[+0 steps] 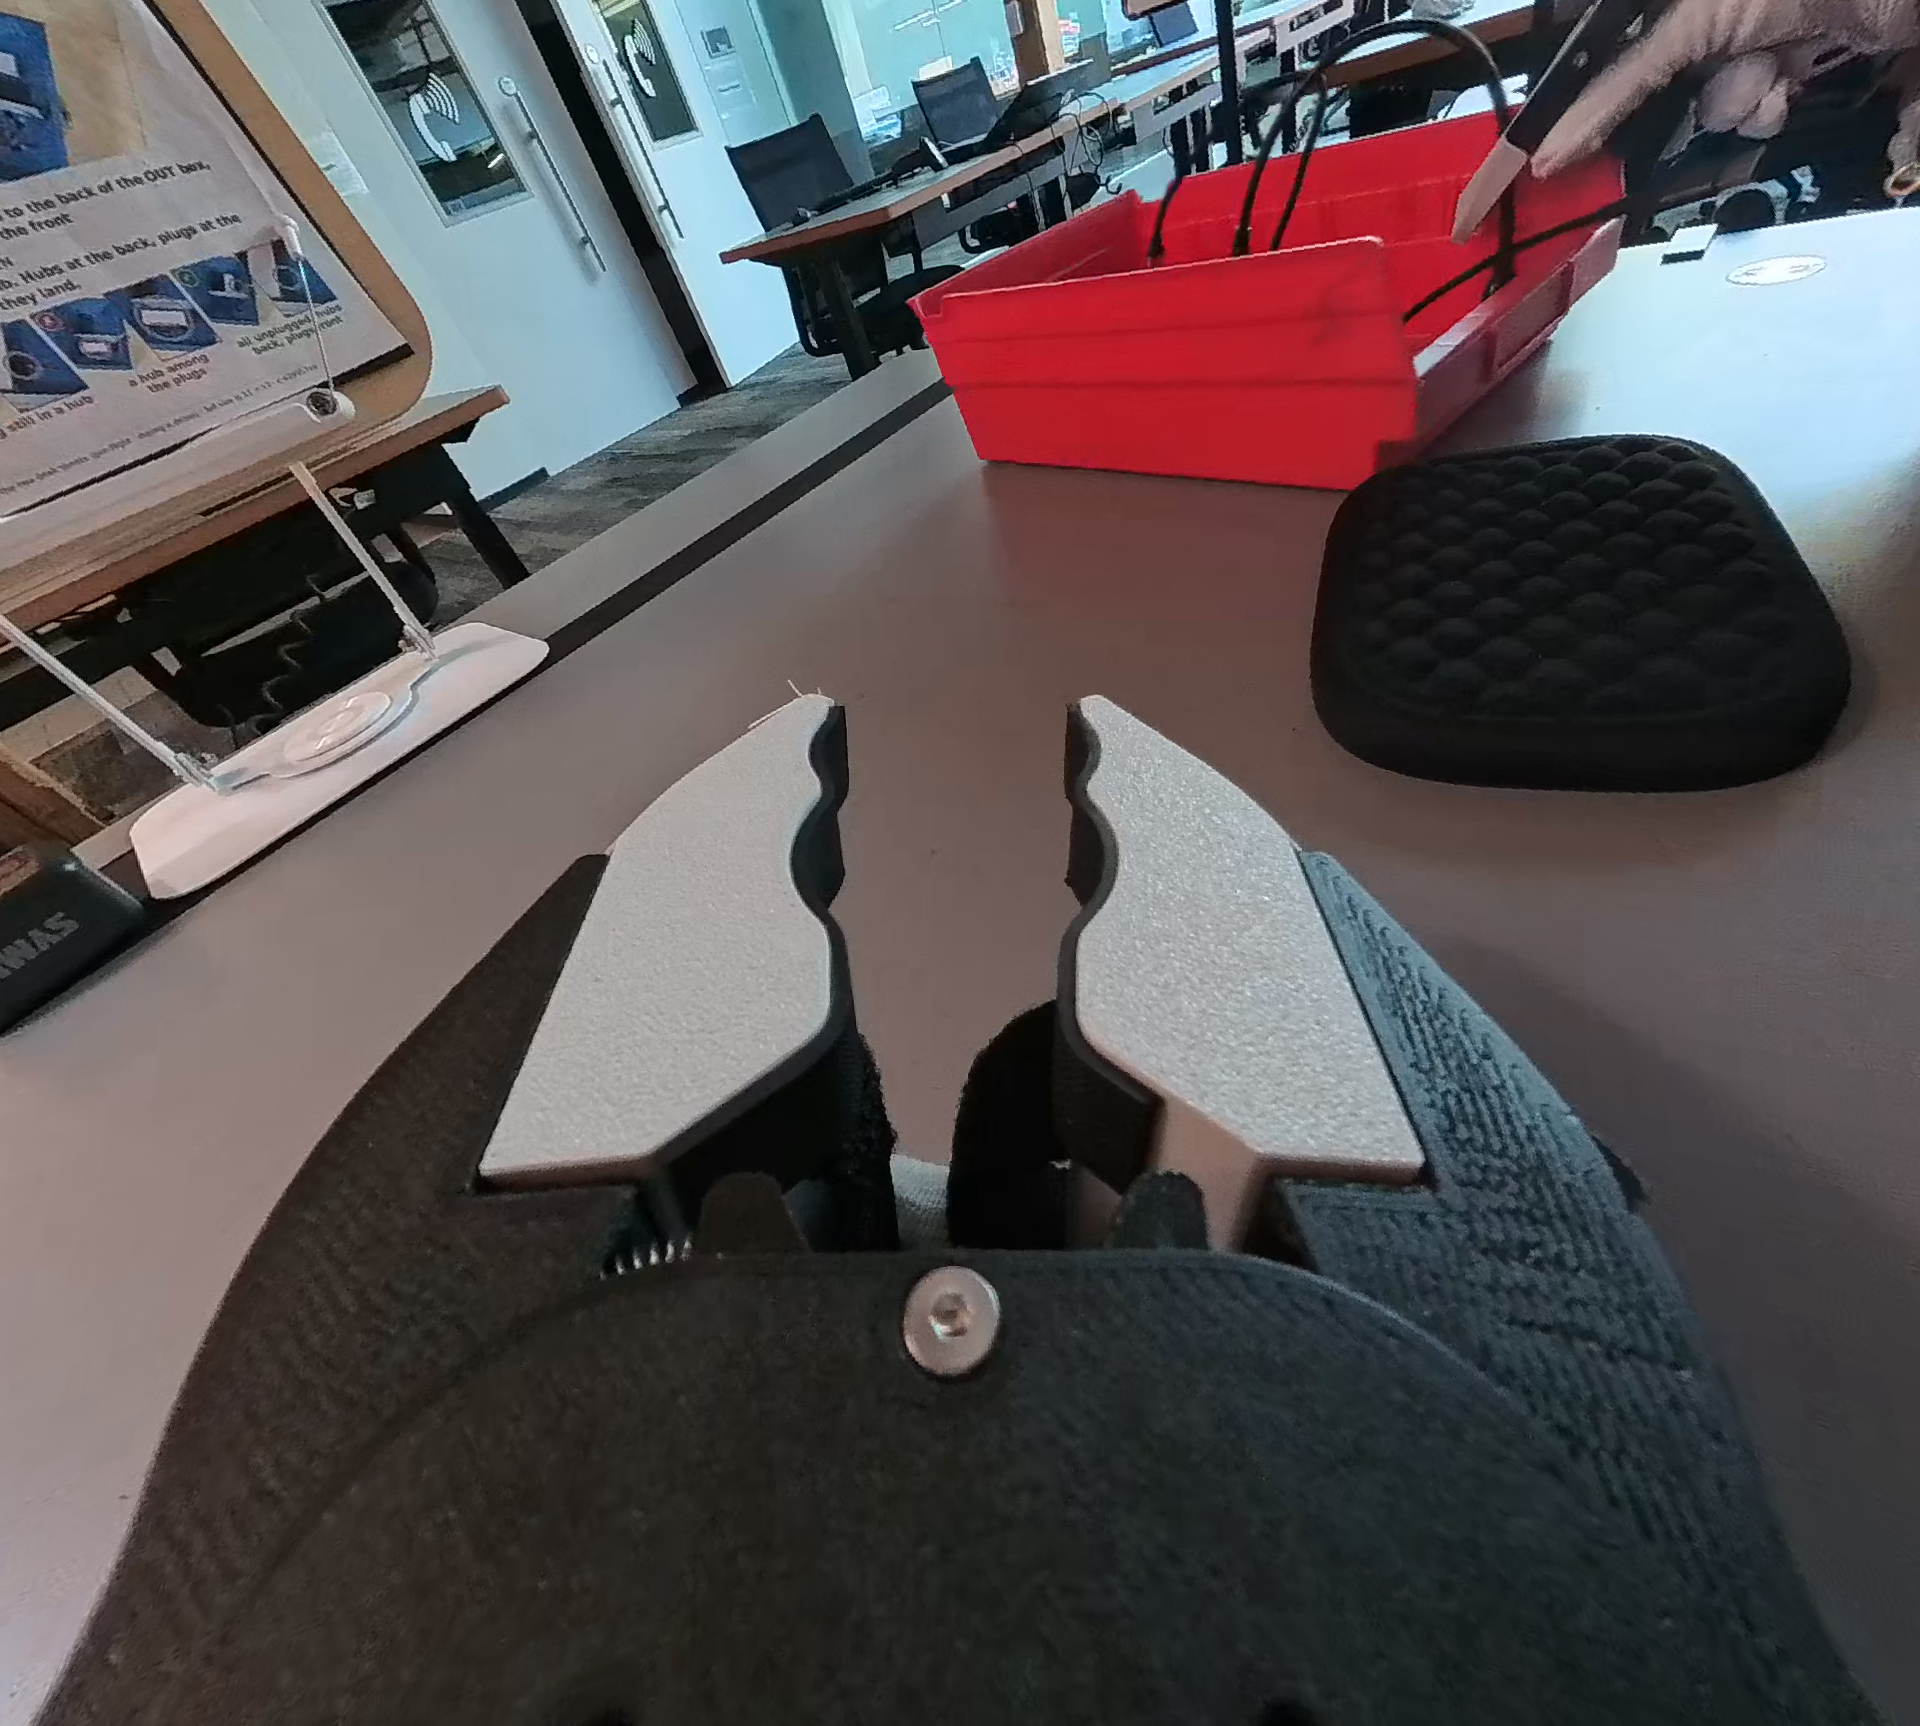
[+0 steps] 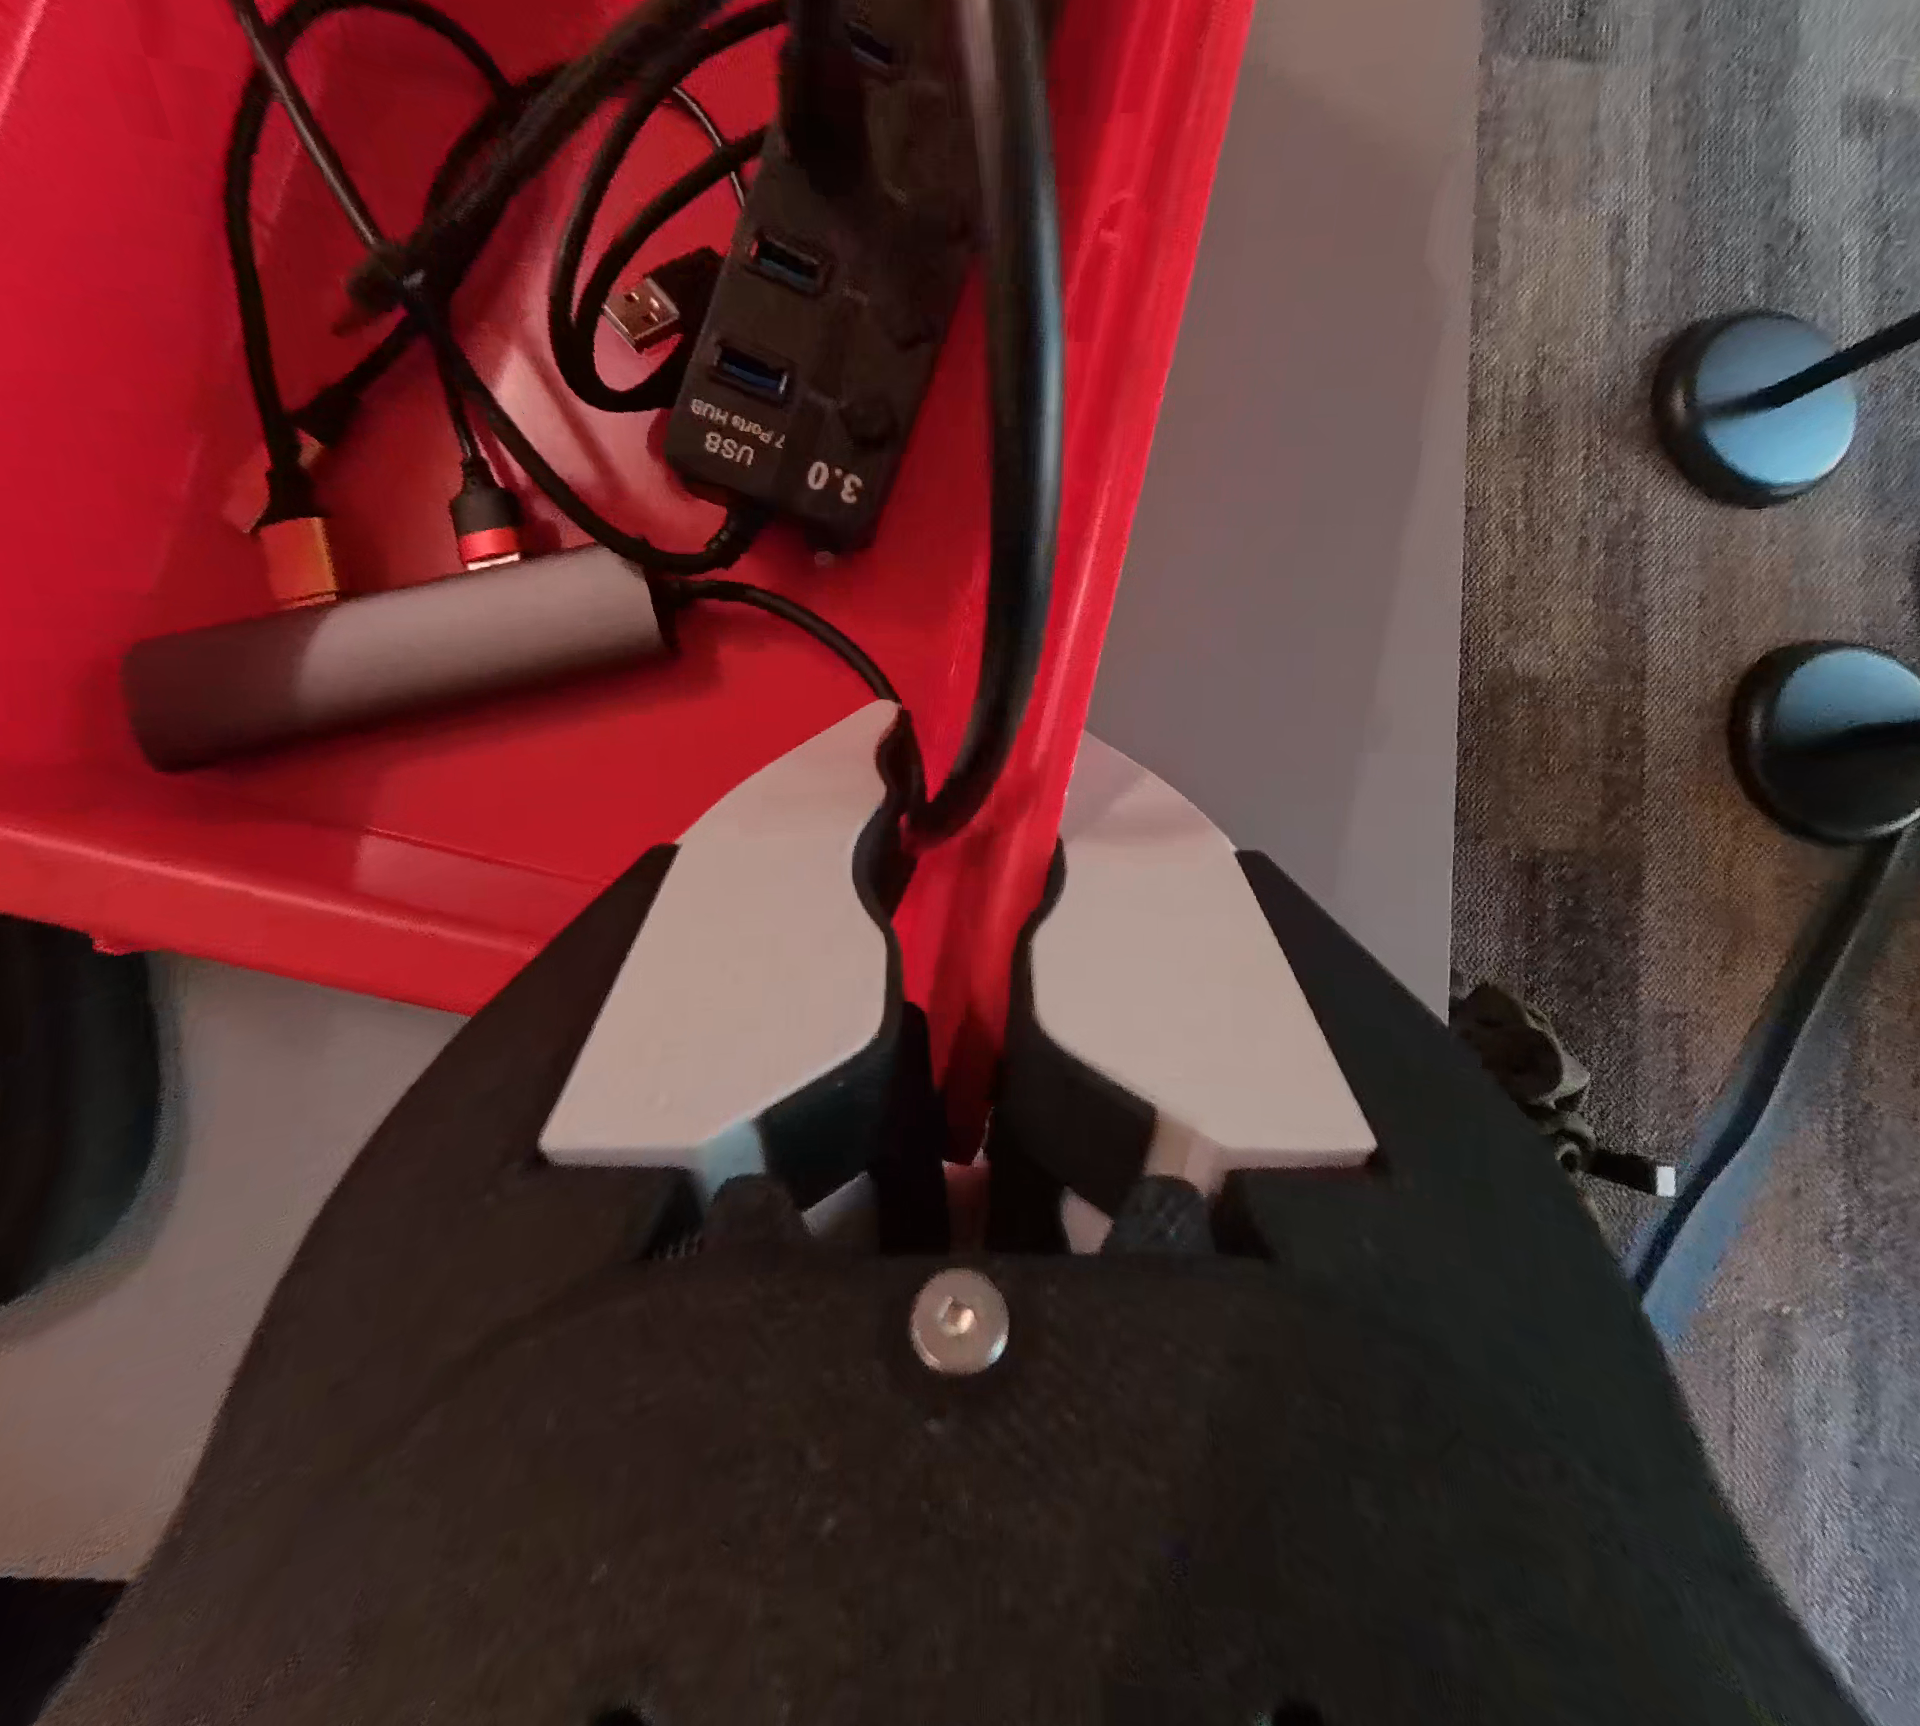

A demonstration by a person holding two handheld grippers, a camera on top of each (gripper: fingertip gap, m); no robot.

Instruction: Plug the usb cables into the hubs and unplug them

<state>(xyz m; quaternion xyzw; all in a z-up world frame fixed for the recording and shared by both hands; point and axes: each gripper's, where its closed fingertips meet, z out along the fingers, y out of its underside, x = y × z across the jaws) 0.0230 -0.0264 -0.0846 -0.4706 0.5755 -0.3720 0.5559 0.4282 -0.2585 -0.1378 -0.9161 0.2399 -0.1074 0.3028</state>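
The left gripper (image 1: 956,731) hovered over the table (image 1: 727,596), its fingers spread and empty. The right gripper (image 2: 940,803) pinched a black cable (image 2: 1023,388) above the red bin (image 2: 125,388), where two hubs (image 2: 821,326) lay among tangled cables.

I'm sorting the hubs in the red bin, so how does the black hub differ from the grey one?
The black hub is angular, with blue ports showing along one face; the grey hub is a smooth rounded bar. The grey hub has an orange plug and a red plug at its side. Both lie in the red bin.
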